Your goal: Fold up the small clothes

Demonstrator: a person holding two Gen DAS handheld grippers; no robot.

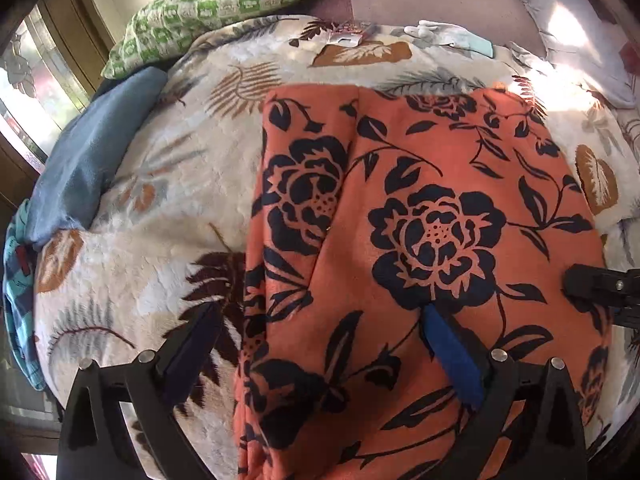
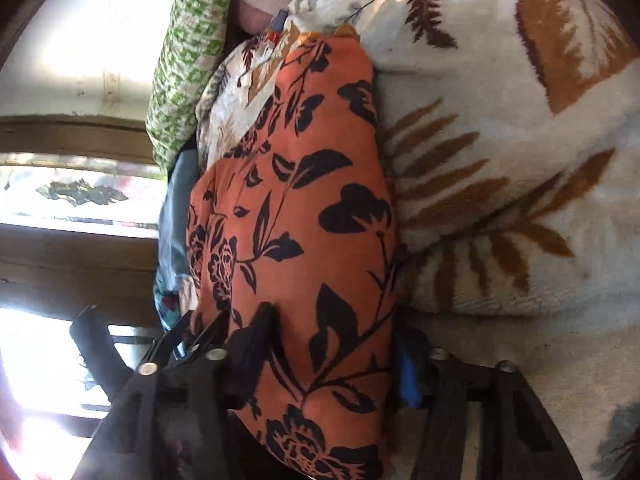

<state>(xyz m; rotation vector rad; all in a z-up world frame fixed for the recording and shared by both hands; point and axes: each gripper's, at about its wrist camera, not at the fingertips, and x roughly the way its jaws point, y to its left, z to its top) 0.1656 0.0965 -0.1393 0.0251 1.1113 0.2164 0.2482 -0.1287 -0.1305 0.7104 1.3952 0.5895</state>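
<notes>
Biggest risk I see: the right gripper (image 2: pixel 332 344) has the orange floral garment (image 1: pixel 420 208) between its jaws at the garment's right edge, and the cloth there looks bunched into a thick roll rather than a clean single layer. If that bite is shallow or uneven, pulling it across could drag the whole piece over the fuzzy leaf-print blanket (image 1: pixel 168 184) instead of folding it, or the layers could slip apart and leave a crooked crease. The pads look pressed against the fabric on both sides, so I'd call it a narrow grip on the cloth. The left gripper (image 1: pixel 320 344) is wide open, straddling the garment's left edge without pinching anything, so nothing anchors that side, which makes sliding more likely. The garment itself lies mostly flat in the middle of the blanket, with one lengthwise fold already lapped over on its left, bold dark roses on orange. It looks thin and floppy. A green checked pillow (image 1: pixel 224 4) and blue cloth (image 1: pixel 88 152) sit well apart, off to the side.
</notes>
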